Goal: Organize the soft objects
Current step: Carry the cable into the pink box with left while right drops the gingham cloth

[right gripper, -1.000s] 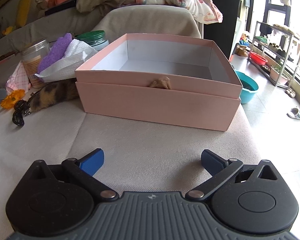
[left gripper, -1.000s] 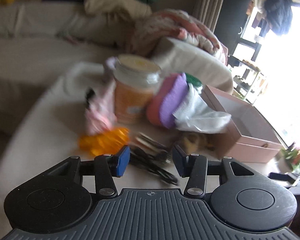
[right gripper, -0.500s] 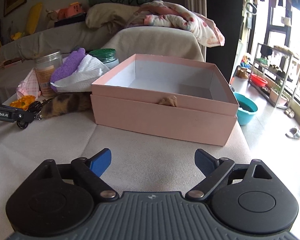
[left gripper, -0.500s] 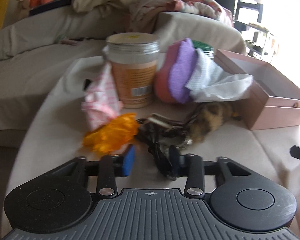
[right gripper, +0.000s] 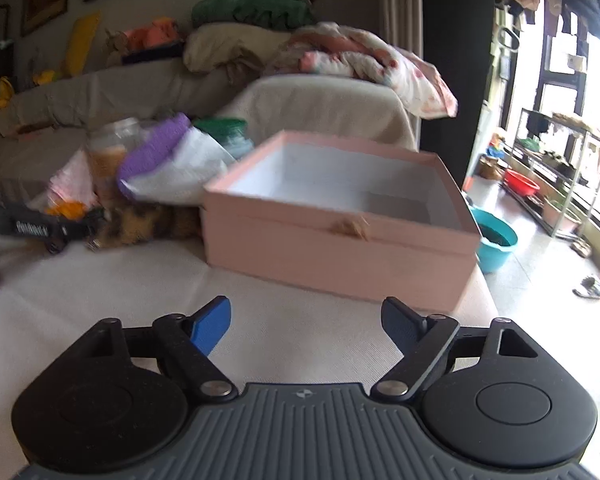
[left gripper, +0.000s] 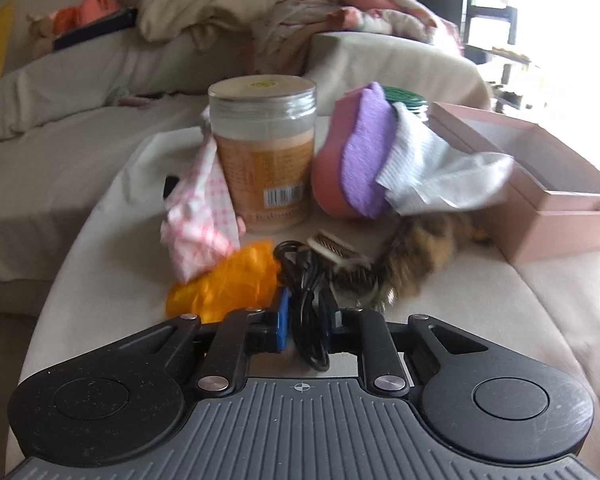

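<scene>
My left gripper [left gripper: 305, 316] is shut on a black coiled cable [left gripper: 303, 280] lying on the cloth-covered table. Just beyond it lie an orange soft piece [left gripper: 228, 284], a pink checked cloth [left gripper: 202, 216], a brush [left gripper: 338, 256] and a brown furry toy [left gripper: 424, 248]. A pink and purple sponge [left gripper: 360, 160] and a white cloth [left gripper: 440, 172] lean behind them. My right gripper [right gripper: 306, 320] is open and empty above the table, in front of the open pink box [right gripper: 340, 236], whose inside looks empty. The left gripper [right gripper: 40, 228] also shows at the left edge of the right wrist view.
A clear jar with an orange label [left gripper: 264, 152] stands behind the cloths, a green-lidded jar [right gripper: 224, 132] beside the box. A sofa with pillows and blankets [right gripper: 300, 60] lies behind the table. A teal basin [right gripper: 496, 240] sits on the floor to the right.
My left gripper has moved forward onto the black cable and shut on it. My right gripper has drawn back and up from the pink box and stayed open.
</scene>
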Available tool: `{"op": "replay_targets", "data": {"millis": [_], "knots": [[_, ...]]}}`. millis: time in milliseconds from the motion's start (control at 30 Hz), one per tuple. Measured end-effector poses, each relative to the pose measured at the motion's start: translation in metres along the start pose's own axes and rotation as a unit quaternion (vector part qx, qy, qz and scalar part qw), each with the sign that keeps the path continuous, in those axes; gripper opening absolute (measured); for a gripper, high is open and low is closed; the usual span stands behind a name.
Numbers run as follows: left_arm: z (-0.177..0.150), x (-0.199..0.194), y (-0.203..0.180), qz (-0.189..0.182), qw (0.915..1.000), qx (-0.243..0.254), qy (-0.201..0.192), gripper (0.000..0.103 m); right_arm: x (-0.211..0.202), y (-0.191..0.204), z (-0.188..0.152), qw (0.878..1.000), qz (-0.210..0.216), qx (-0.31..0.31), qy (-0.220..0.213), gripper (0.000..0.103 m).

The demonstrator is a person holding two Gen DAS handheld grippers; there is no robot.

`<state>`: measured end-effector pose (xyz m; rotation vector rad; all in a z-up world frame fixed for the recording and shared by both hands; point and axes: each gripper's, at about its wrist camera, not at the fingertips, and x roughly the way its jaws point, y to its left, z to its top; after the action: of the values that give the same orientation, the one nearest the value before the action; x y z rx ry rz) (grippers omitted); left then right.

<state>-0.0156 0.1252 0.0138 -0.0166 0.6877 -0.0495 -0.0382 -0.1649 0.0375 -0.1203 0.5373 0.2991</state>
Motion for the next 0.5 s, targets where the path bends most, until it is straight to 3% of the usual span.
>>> {"op": "replay_targets", "data": {"millis": [167, 300, 400, 433, 500], "knots": [[-0.031, -0.053, 0.033, -0.066, 0.9966, -0.036, -0.032, 0.017, 0.000, 0.046, 0.052, 0.990, 0.122, -0.064, -0.016, 0.084], [-0.049, -0.085, 0.060, -0.051, 0.9960, -0.056, -0.047, 0.017, 0.035, 0.105, 0.087, 0.972, 0.207, -0.110, 0.014, 0.084], [-0.055, -0.102, 0.083, -0.035, 0.9950, -0.073, -0.058, 0.017, 0.072, 0.154, 0.099, 0.965, 0.222, -0.131, 0.045, 0.084], [-0.056, -0.106, 0.090, -0.033, 0.9944, -0.080, -0.061, 0.017, 0.098, 0.181, 0.101, 0.962, 0.225, -0.134, 0.074, 0.084], [-0.056, -0.110, 0.101, -0.030, 0.9937, -0.086, -0.066, 0.017, 0.110, 0.193, 0.101, 0.962, 0.221, -0.135, 0.084, 0.078]]}}
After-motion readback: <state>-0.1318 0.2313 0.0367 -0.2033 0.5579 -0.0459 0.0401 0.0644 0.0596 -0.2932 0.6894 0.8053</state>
